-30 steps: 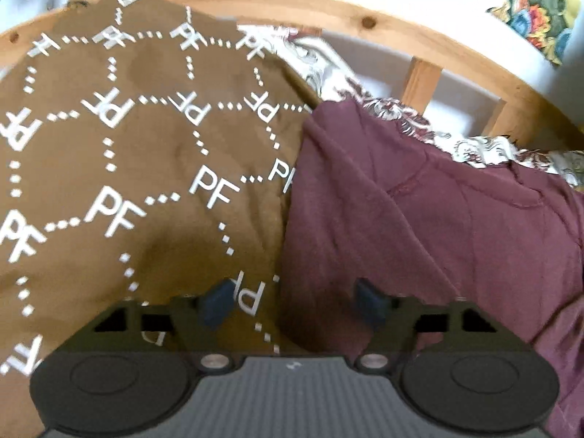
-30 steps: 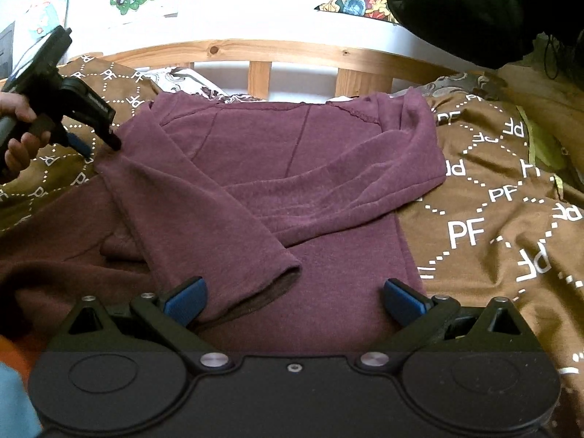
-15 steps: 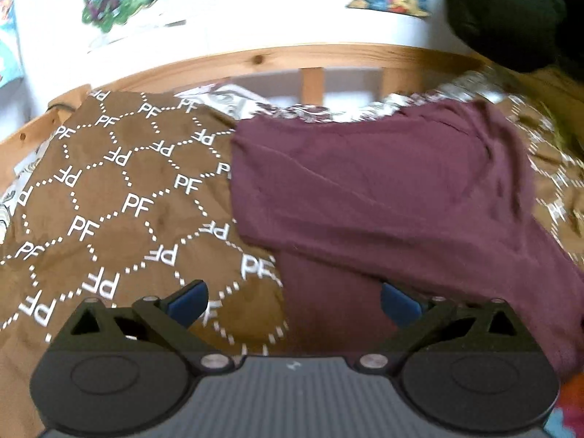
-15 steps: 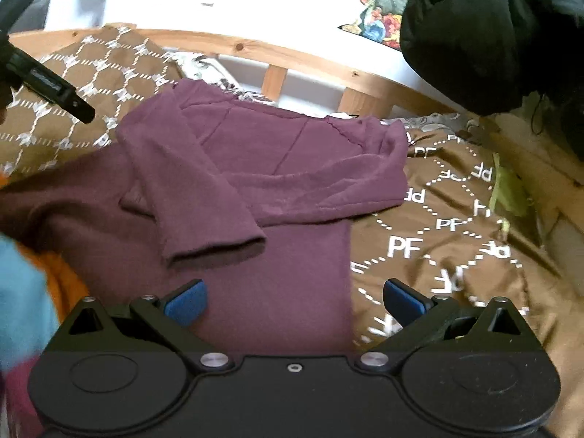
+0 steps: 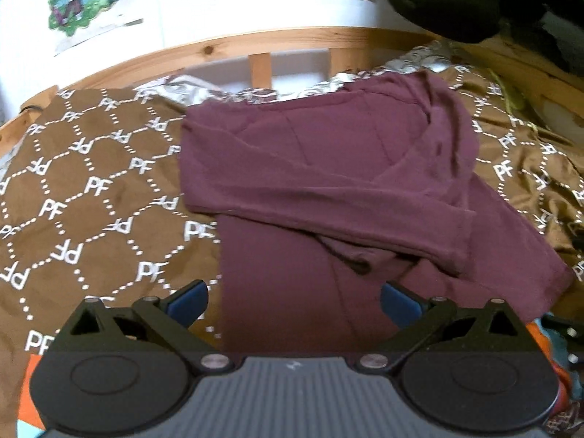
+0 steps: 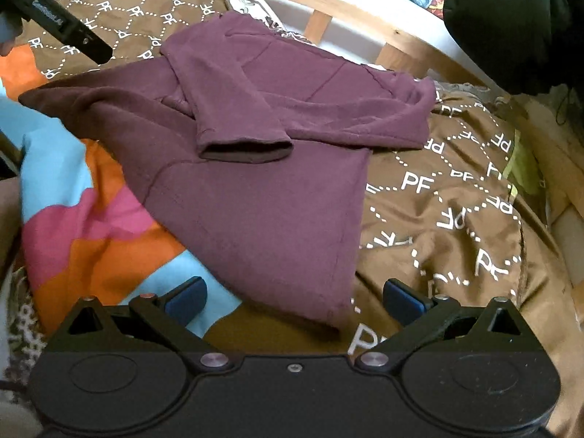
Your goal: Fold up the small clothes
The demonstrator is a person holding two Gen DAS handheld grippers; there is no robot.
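On the bed, my left tongs (image 5: 292,297) stand apart and empty over the maroon top (image 5: 328,182), whose sleeves lie crossed over its chest. I judge the soft brown blanket (image 5: 91,189) could drag underneath and spoil the fold. My right tongs (image 6: 294,297) gape empty by the hem. A wooden rail (image 6: 365,7) and postered wall close the room.
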